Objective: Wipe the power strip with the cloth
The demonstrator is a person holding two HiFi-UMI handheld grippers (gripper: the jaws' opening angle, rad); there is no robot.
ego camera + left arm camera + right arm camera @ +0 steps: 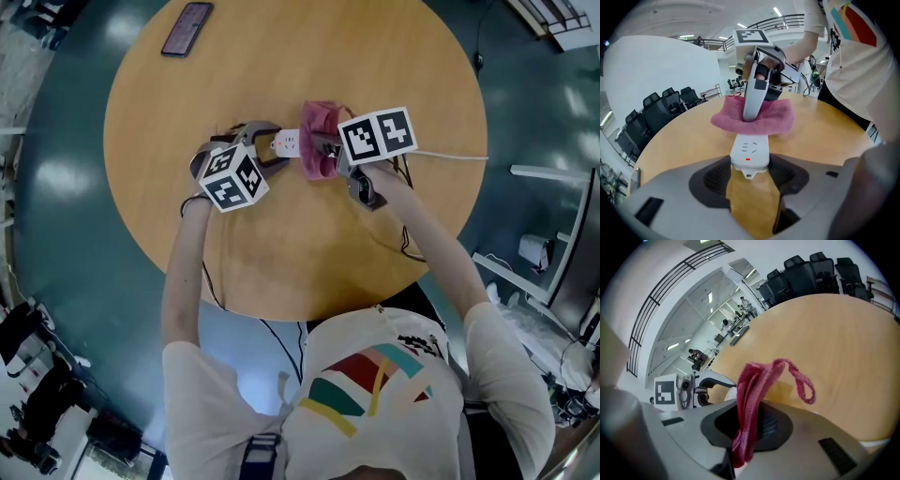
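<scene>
Pink cloth (317,141) lies draped across the white power strip (288,142) near the middle of the round wooden table (281,253). It is bunched and pinched between the right gripper's (746,425) jaws. The left gripper (750,174) clamps the strip's near end, and the cloth covers the strip just beyond those jaws.

My left gripper (277,147) points toward 3 o'clock, its jaws clamped on the end of the power strip (750,152); my right gripper (323,150) faces it, pointing toward 9 o'clock, jaws pinched on the cloth (751,399); the two tips sit near each other; my left forearm (183,272) reaches toward 12 o'clock, my right forearm (427,225) toward 11 o'clock; both forearms are bare.
</scene>
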